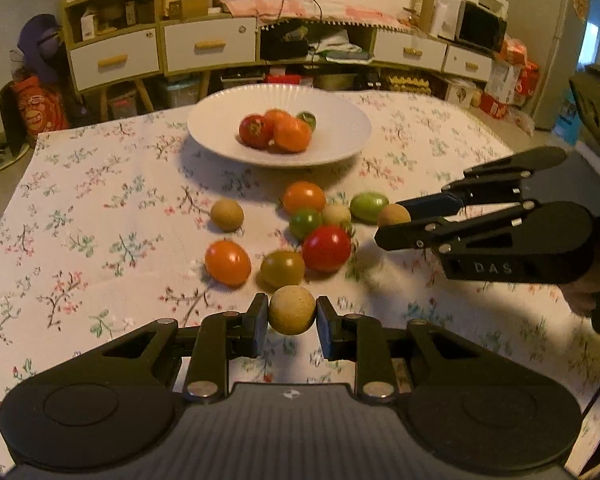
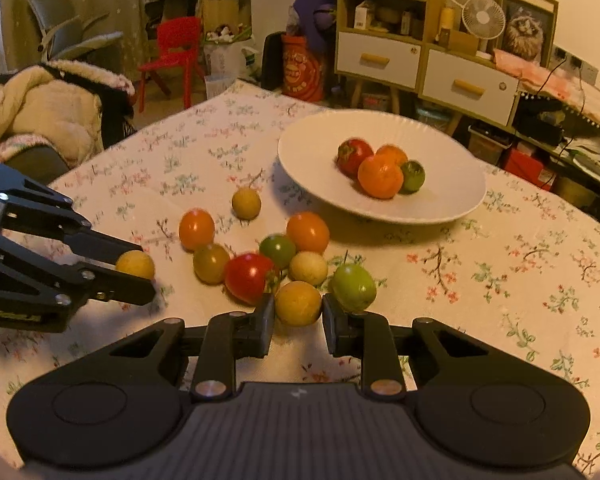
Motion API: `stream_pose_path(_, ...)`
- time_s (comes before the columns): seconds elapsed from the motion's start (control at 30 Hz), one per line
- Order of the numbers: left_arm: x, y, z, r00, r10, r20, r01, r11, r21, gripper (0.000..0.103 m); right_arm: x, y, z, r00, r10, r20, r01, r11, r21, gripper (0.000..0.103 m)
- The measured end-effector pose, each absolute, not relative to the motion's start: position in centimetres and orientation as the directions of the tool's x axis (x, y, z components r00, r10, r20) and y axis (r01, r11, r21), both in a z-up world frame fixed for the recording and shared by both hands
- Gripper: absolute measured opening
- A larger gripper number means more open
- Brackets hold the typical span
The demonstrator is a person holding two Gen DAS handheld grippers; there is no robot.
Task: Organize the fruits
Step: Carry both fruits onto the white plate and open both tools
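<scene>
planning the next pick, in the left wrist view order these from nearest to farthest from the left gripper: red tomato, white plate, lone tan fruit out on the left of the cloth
1. red tomato, just ahead of the left gripper and slightly right, in the cluster.
2. lone tan fruit, farther out, ahead and left, apart from the cluster.
3. white plate, farthest, at the far side of the cloth.

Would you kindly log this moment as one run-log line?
left gripper: shut on tan fruit | right gripper: shut on yellow fruit | plate: four fruits
</scene>
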State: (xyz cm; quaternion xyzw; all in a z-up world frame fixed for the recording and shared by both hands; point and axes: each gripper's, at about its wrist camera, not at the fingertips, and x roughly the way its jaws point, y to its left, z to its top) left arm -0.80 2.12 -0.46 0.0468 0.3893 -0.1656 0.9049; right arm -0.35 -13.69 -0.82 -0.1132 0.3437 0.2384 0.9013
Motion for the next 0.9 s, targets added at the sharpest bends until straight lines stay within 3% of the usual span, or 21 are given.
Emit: stream_pose_path(0.9,5.0,-2.4,3.0,0.683,-0.321,-0.657,0.323,0.938,-0.122,0.024,3.0,-16.3,1.7,0.695,0.329,-0.639,-0.402,0.915,0.032,0.023)
